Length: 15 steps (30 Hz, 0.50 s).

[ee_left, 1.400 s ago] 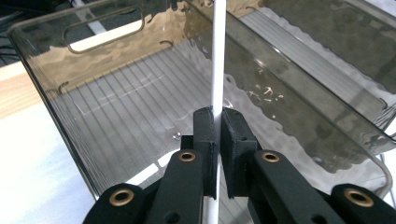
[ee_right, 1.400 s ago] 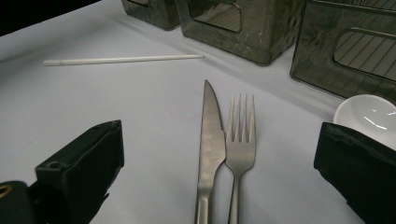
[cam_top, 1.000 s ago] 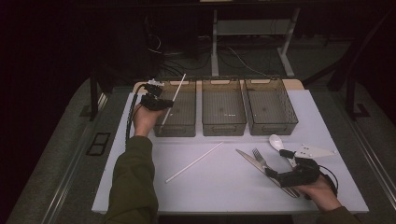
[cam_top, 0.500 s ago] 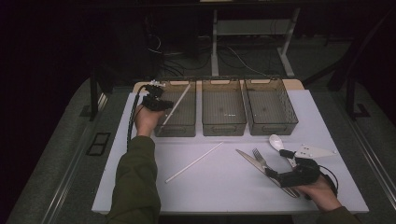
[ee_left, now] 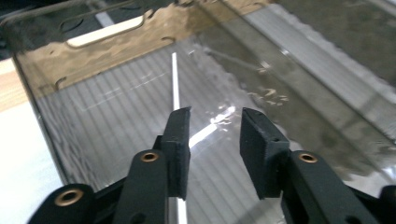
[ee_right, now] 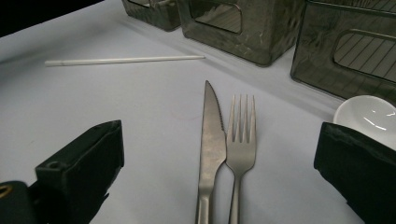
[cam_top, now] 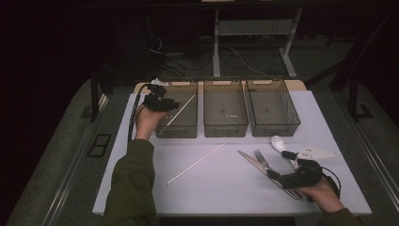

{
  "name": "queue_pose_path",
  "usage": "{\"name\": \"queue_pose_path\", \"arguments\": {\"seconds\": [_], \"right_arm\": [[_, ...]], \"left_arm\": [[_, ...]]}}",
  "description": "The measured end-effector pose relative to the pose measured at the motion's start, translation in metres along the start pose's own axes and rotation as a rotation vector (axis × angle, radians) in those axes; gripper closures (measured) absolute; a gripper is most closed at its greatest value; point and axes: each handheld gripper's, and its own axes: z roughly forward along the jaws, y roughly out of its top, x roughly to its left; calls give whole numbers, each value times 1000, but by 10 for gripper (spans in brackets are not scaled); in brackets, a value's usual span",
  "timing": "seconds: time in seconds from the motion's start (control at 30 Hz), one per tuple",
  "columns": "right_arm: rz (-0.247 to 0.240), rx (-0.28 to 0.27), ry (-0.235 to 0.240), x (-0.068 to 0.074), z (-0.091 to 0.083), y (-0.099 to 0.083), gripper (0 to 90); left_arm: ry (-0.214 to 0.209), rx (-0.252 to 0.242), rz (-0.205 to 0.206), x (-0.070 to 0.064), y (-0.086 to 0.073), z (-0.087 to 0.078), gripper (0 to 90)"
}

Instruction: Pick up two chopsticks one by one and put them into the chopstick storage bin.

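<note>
A white straw (cam_top: pixel 181 109) lies slanted inside the left smoky plastic bin (cam_top: pixel 176 132); in the left gripper view this straw (ee_left: pixel 174 79) rests on the ribbed bin floor. My left gripper (cam_top: pixel 170 104) (ee_left: pixel 215 115) hovers over it, open, with nothing between its jaws. A second straw (cam_top: pixel 195 164) (ee_right: pixel 123 59) lies on the white table. A knife (cam_top: pixel 250 161) (ee_right: pixel 211 135), a fork (cam_top: pixel 262 161) (ee_right: pixel 240 140) and a white spoon (cam_top: pixel 278 142) (ee_right: pixel 369 114) lie side by side at the front right. My right gripper (cam_top: pixel 275 176) (ee_right: pixel 219 140) is wide open, low over the knife and fork handles.
Two more bins, the middle one (cam_top: pixel 225 130) and the right one (cam_top: pixel 275 130), stand in a row beside the left bin and hold nothing. The white table top (cam_top: pixel 221 193) has free room at its front middle. Cables and desk legs lie behind the table.
The straw that stuck up from my left gripper has dropped and now lies in the left bin; the left gripper has let it go. The right gripper has stayed put.
</note>
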Motion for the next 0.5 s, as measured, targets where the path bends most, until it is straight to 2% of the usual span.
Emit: {"name": "queue_pose_path", "arguments": {"seconds": [0.23,0.33,0.5], "right_arm": [[0,0,0,0,0,0,17],[-2,1,0,0,0,0,17],[-2,1,0,1,0,0,17]], "left_arm": [[-70,-63,24,-19,5,-17,473],[-96,-67,42,-27,5,-24,431],[-111,-92,85,-42,2,-34,382]]}}
